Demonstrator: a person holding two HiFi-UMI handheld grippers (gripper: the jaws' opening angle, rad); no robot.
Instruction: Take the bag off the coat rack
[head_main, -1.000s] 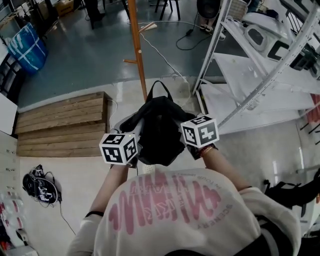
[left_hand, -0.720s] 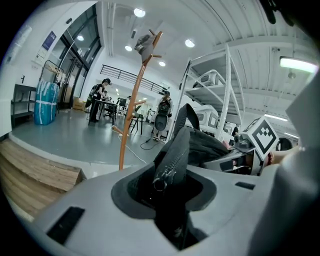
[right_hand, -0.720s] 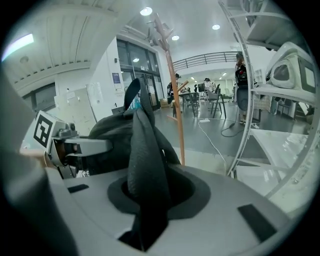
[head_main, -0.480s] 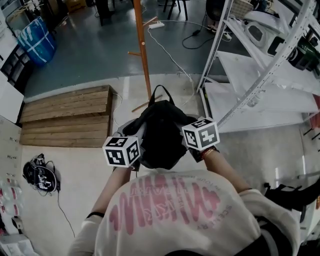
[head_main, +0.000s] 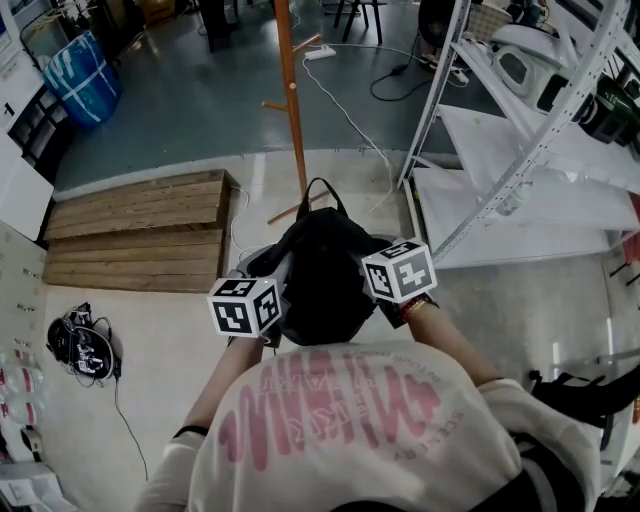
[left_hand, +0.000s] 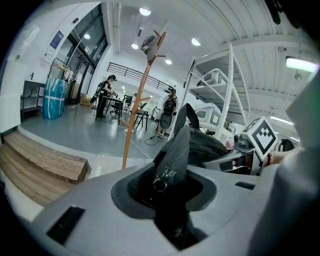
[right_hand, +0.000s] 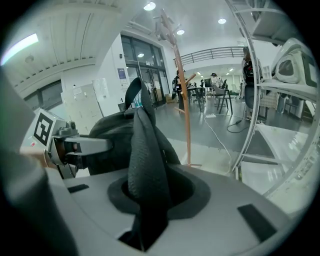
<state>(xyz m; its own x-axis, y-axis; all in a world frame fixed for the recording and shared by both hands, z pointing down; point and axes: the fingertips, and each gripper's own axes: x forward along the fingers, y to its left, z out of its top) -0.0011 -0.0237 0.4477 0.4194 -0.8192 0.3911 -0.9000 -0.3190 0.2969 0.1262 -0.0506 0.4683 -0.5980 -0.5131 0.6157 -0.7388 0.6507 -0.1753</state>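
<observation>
I have the bag (head_main: 320, 275) hanging between my two grippers, on my side of the coat rack (head_main: 292, 90) and clear of its pole and pegs. My left gripper (left_hand: 167, 200) has its jaws clamped on the bag's zipper edge, with the zipper pull sitting just above the pads. My right gripper (right_hand: 147, 200) is closed on a thick fold of the black fabric on the bag's other side. The bag's handle loop (head_main: 320, 188) stands free on the side towards the rack, hooked on nothing.

As I judge it, the lifting-off step is done and I am at the carrying-away stage. The next move calls for drawing the bag further from the rack with both grips held evenly, so the fabric does not slip out, and for watching that the loose loop does not catch a peg.
</observation>
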